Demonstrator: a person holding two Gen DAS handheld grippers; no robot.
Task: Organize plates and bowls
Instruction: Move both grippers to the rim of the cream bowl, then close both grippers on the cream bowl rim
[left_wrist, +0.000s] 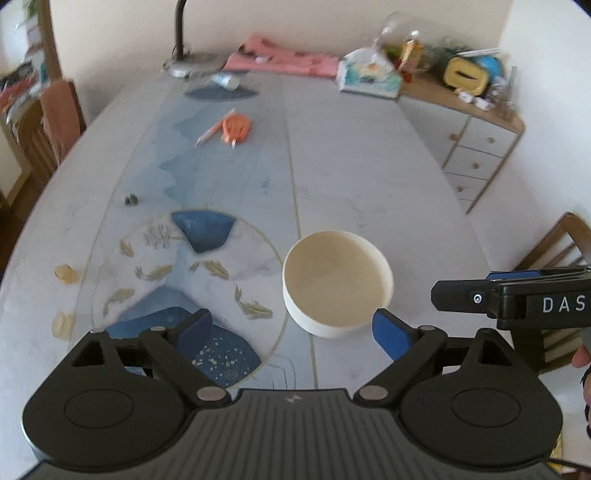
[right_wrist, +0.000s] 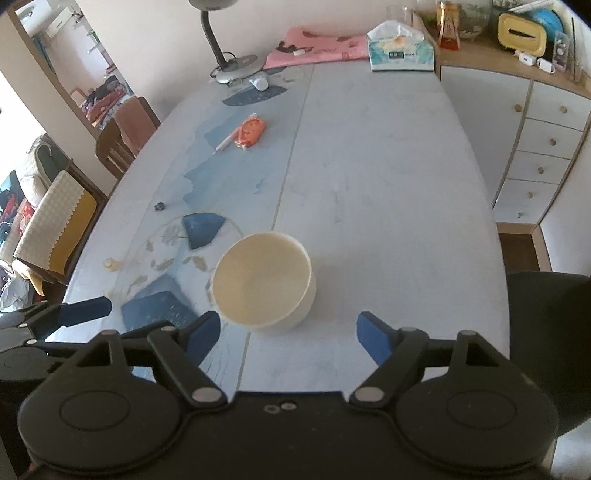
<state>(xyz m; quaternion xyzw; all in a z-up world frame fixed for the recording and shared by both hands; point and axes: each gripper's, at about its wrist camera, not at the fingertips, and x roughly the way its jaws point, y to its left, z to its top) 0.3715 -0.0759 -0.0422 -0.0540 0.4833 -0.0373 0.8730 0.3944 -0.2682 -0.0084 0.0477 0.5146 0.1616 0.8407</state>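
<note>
Bowl (right_wrist: 264, 284) upright at 12 o'clock of right gripper (right_wrist: 284, 338), nearer one; both grippers spread wide, empty.

An empty cream bowl (left_wrist: 337, 282) stands upright on the pale table (left_wrist: 369, 166).

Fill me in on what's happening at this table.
A person holds a two-finger gripper in each hand over the table. Both the left gripper and the right gripper are open and empty, pointing down at a single cream bowl. The bowl stands upright and untouched. No plates are in view.
</note>
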